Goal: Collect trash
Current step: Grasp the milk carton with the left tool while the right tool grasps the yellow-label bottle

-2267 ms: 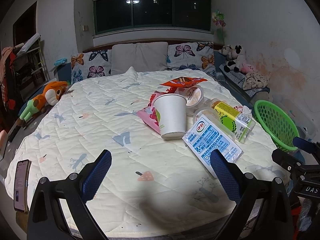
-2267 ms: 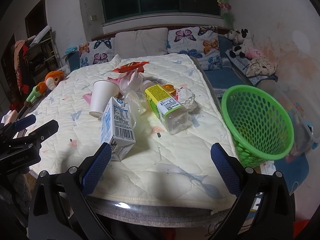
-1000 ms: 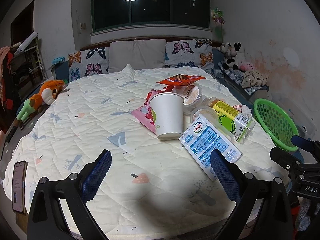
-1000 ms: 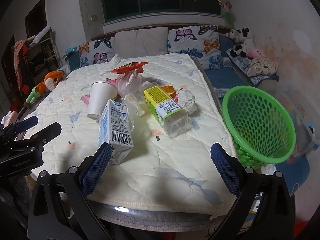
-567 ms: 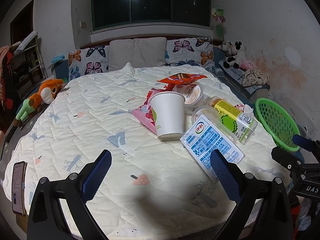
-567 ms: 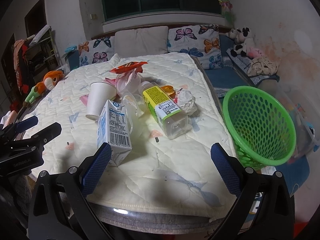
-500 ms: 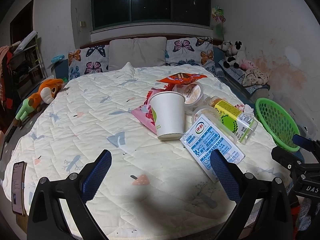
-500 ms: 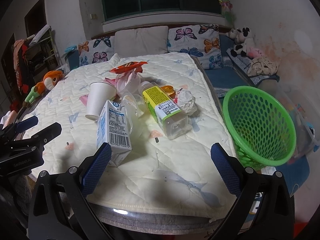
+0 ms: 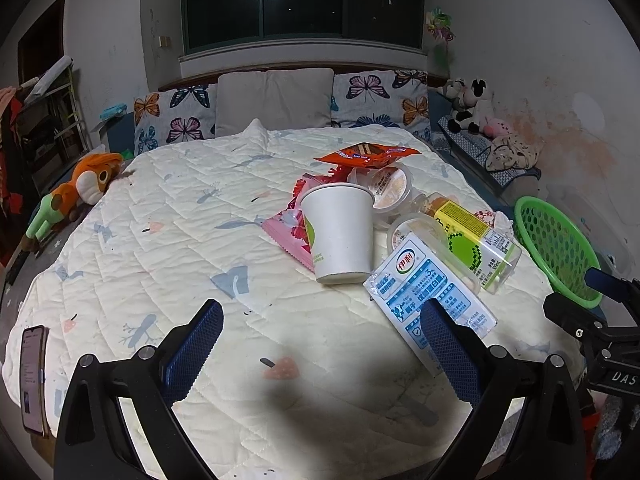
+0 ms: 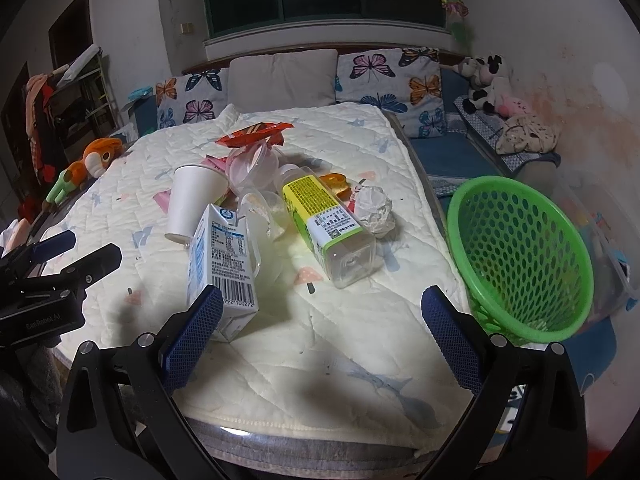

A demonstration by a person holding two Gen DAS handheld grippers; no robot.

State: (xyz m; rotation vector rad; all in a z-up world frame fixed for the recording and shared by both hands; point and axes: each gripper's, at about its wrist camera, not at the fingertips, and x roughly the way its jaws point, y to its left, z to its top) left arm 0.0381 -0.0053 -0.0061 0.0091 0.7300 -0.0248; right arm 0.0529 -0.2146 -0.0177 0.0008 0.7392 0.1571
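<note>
The milk carton perhaps hides a clear cup behind it.

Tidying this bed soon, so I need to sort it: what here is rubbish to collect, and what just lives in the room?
For the job: white paper cup, blue-and-white milk carton, yellow-labelled clear plastic bottle, crumpled white paper ball, orange snack wrapper, green mesh basket.

Lying about: orange plush toy, butterfly-print pillows, smartphone.
</note>
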